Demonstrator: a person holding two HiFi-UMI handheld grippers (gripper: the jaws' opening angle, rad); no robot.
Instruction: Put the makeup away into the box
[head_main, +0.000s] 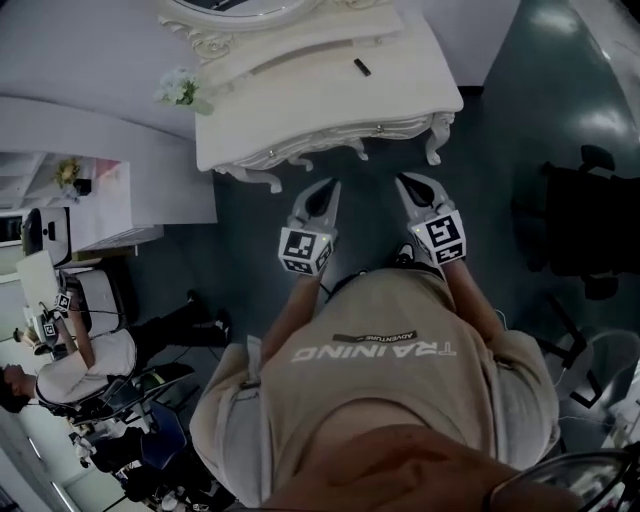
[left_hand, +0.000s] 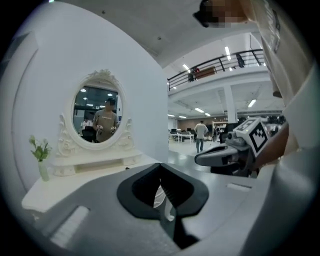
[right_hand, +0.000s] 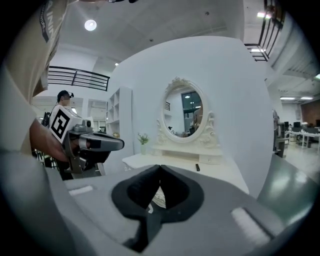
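Stage: approach; nothing is picked up yet, and the dressing table (head_main: 300, 110) is faced from the front.
Left gripper (head_main: 327, 188): jaws are pressed together, nothing is held.
Right gripper (head_main: 406, 183): jaws are pressed together, empty.
Makeup: a small dark stick (head_main: 362, 67) is seen toward the table's right side, near the mirror (right_hand: 184, 111) base.
Box: not made out in any view.
Flower vase (head_main: 180, 88): placed at the table's left end.
Advice: the box should be located first; the jaws should be opened before the reach, and the stick taken across its narrow width.
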